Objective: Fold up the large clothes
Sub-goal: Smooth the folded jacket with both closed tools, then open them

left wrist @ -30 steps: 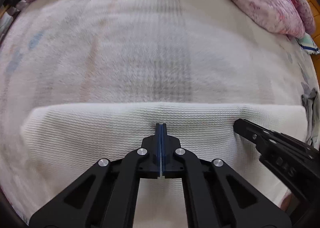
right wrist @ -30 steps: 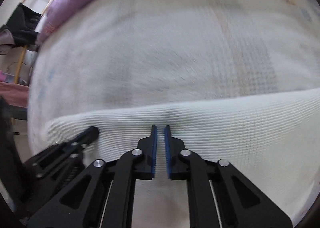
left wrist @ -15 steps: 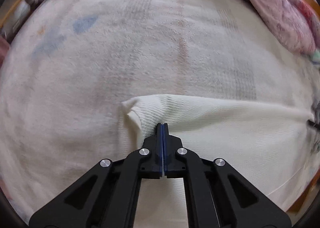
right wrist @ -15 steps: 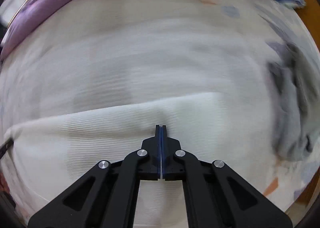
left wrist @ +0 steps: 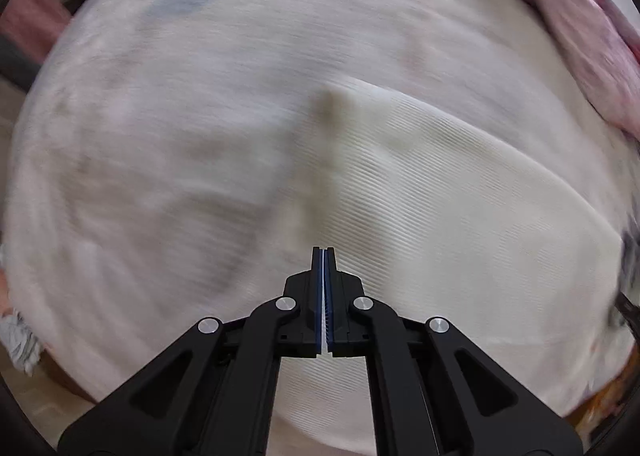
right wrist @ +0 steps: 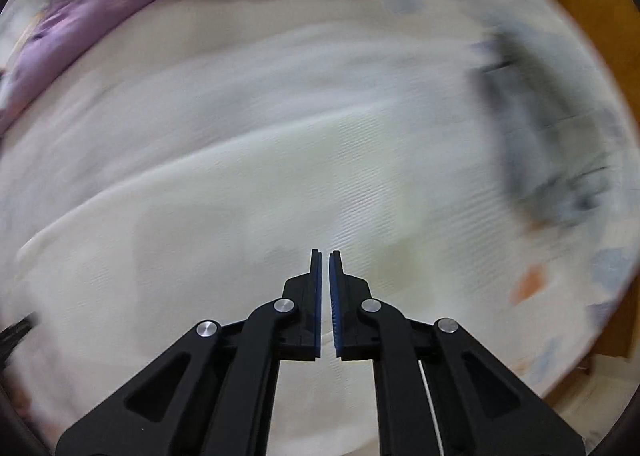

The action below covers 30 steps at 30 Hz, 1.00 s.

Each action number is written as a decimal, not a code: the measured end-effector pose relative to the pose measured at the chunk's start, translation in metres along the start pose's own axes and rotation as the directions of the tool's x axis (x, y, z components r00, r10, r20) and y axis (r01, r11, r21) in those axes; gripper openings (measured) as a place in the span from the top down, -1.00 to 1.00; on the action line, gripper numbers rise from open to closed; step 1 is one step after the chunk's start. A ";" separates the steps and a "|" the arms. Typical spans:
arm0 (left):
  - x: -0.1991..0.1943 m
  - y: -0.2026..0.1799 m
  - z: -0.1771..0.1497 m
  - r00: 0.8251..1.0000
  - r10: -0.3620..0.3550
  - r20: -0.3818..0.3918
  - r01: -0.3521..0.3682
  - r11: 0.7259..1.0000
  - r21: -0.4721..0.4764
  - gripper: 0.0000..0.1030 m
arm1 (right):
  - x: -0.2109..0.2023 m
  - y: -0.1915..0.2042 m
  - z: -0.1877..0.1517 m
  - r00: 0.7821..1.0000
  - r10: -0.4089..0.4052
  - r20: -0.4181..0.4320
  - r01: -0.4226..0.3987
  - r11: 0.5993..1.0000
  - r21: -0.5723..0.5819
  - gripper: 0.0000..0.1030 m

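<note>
I see white garment (left wrist: pixel 460 215) flat on bed (left wrist: pixel 160 135), long axis crosswise. Left gripper (left wrist: pixel 323 252) closed, empty; right gripper (right wrist: pixel 325 254) jaws opening, empty.

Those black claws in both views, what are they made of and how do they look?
Both the left gripper and right gripper look alike: matte black angular linkage arms with cut-out windows, round silver pivot pins, and two slim fingers lined with blue ridged pads. No cables, markings or sleeves show.

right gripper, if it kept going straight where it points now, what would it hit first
Most likely the white ribbed garment spread on the bed, straight ahead of the right gripper, whose jaws are opening with nothing between them. Blur hides the depth.
</note>
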<state>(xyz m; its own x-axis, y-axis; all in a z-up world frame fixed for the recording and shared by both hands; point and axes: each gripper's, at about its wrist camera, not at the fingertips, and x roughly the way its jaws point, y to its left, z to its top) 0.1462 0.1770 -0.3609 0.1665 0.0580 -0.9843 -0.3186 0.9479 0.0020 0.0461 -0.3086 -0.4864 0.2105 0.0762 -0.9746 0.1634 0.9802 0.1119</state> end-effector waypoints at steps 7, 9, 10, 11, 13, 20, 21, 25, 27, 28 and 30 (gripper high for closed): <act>0.032 -0.106 -0.046 0.999 -0.047 -0.020 0.050 0.973 0.225 0.96 | 0.046 0.078 -0.034 0.983 0.111 -0.146 -0.122 0.990 -0.070 0.95; 0.037 -0.099 -0.052 0.999 -0.052 -0.015 0.054 0.964 0.261 0.96 | 0.055 0.064 -0.038 0.980 0.098 -0.173 -0.114 0.990 -0.085 1.00; 0.036 -0.089 -0.052 0.998 -0.065 -0.023 0.069 0.968 0.240 0.96 | 0.056 0.051 -0.040 0.979 0.085 -0.183 -0.104 0.990 -0.096 1.00; 0.033 -0.073 -0.052 0.998 -0.058 -0.023 0.062 0.976 0.208 0.96 | 0.053 0.042 -0.042 0.981 0.070 -0.181 -0.091 0.990 -0.110 1.00; 0.026 -0.043 -0.053 0.999 0.049 -0.004 -0.048 0.984 0.171 0.95 | 0.046 0.014 -0.048 0.985 -0.029 -0.172 0.002 0.988 -0.155 1.00; 0.028 0.067 -0.083 0.944 0.295 -0.150 -0.286 0.955 0.080 0.94 | 0.029 -0.091 -0.060 0.969 -0.101 -0.224 0.108 0.994 0.017 1.00; 0.026 0.073 -0.087 0.945 0.284 -0.163 -0.277 0.959 0.065 0.94 | 0.026 -0.091 -0.059 0.963 -0.142 -0.228 0.148 0.989 0.011 1.00; 0.002 0.069 -0.097 0.968 0.201 -0.151 -0.205 0.979 -0.007 0.94 | 0.006 -0.074 -0.053 0.974 -0.098 -0.206 0.112 0.992 0.058 0.88; -0.008 0.036 -0.091 0.986 0.114 -0.126 -0.112 0.994 0.020 0.94 | -0.005 -0.053 -0.047 0.984 -0.006 -0.179 0.021 0.997 0.080 0.88; -0.012 0.016 -0.092 0.991 0.071 -0.113 -0.066 0.997 0.046 0.94 | -0.006 -0.042 -0.044 0.984 0.019 -0.178 -0.006 0.998 0.070 0.88; -0.014 -0.022 -0.093 0.994 0.009 -0.110 0.002 0.995 0.099 0.94 | -0.002 0.001 -0.040 0.979 0.083 -0.188 -0.083 0.997 0.008 0.88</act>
<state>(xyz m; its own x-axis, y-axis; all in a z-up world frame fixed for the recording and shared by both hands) 0.0643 0.1264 -0.3639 0.0604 0.0316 -0.9977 -0.2243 0.9744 0.0173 0.0072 -0.3008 -0.4919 0.0382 0.1904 -0.9810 0.1531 0.9690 0.1941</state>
